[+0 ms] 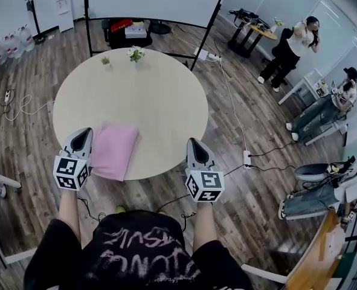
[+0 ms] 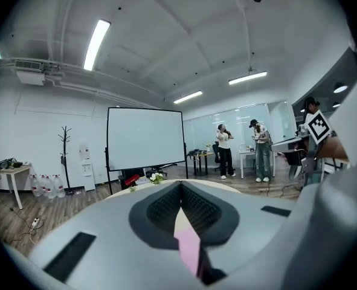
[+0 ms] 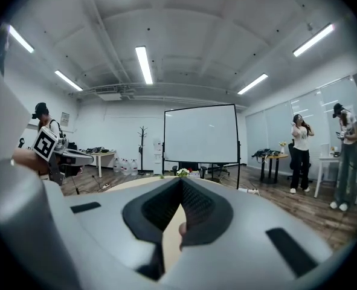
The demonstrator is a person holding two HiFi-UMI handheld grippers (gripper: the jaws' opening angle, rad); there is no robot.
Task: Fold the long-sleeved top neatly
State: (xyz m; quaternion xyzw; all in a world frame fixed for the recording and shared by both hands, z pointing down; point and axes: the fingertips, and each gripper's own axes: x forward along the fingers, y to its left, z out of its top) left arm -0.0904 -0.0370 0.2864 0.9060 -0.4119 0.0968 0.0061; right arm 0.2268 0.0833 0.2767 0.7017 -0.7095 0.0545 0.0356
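Note:
The pink top (image 1: 114,150) lies folded into a flat rectangle on the round pale table (image 1: 154,95), at its near left edge. My left gripper (image 1: 81,135) hovers just left of the fold, jaws shut and empty. In the left gripper view the left gripper (image 2: 181,186) points almost level across the room, and a strip of the pink top (image 2: 189,246) shows below the closed jaws. My right gripper (image 1: 193,142) is at the table's near right edge, apart from the top, shut with nothing in it. In the right gripper view the right gripper (image 3: 181,183) shows only tabletop under its jaws.
Two small potted plants (image 1: 136,54) stand at the table's far edge. A projector screen frame (image 1: 154,5) stands behind it. Cables and a power strip (image 1: 247,157) lie on the wooden floor at right. People (image 1: 293,44) are at the far right by desks.

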